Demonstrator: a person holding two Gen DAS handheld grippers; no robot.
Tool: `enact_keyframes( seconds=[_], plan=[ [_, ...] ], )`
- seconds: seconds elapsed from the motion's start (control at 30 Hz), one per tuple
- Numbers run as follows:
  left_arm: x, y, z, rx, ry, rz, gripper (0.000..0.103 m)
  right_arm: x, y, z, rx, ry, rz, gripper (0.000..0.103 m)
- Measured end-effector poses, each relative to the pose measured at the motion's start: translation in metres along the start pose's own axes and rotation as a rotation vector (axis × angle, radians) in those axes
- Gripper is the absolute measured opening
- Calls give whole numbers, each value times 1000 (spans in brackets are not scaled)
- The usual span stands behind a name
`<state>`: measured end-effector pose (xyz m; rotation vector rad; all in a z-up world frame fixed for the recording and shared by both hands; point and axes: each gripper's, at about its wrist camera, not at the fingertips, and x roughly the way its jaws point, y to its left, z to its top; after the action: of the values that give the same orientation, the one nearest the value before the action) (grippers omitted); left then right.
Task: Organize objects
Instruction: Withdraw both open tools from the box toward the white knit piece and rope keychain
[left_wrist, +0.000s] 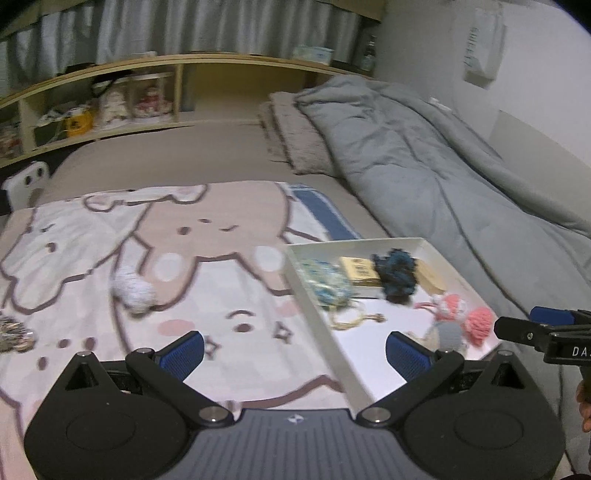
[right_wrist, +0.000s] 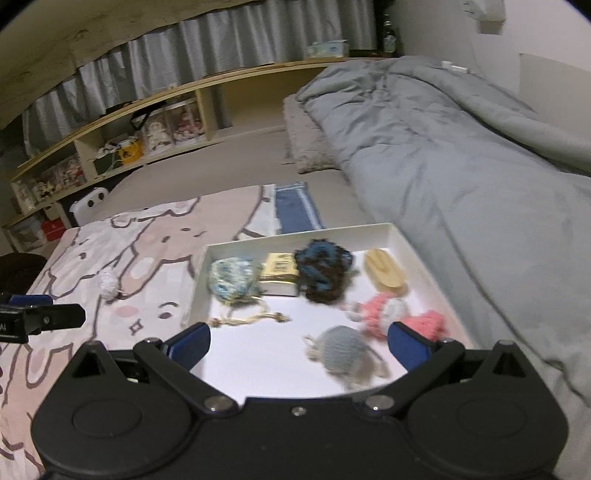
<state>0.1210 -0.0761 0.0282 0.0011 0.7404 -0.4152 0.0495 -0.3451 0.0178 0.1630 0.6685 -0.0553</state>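
A white tray (right_wrist: 295, 230) lies on the bed and holds a blue-white yarn ball (right_wrist: 232, 277), a yellow box (right_wrist: 279, 271), a dark blue scrunchie (right_wrist: 323, 271), a wooden brush (right_wrist: 386, 273), pink crocheted pieces (right_wrist: 384, 312) and a grey crocheted piece (right_wrist: 341, 349). My right gripper (right_wrist: 299, 345) hovers open over the tray's near end, with nothing between its fingers. My left gripper (left_wrist: 295, 352) is open and empty over the tray's left wall (left_wrist: 314, 314). A white crocheted ball (left_wrist: 135, 290) rests on the cartoon blanket (left_wrist: 92, 240), ahead and to the left of it.
A small dark, shiny heap (left_wrist: 11, 334) lies at the blanket's left edge. A grey duvet (left_wrist: 424, 155) is bunched along the right side by the wall. Wooden shelves (left_wrist: 110, 107) with boxed items run behind the bed.
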Motion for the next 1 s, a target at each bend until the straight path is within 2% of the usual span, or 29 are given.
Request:
enact_keyframes(
  seconds=[0.7,1.0],
  plan=[
    [-44,144,-10,-150,-99,226,103,56,122,11,-64,1,192,103],
    [-43,197,-18,-197,-129,294,103,84,162,13,-105,-21,241,103]
  ],
)
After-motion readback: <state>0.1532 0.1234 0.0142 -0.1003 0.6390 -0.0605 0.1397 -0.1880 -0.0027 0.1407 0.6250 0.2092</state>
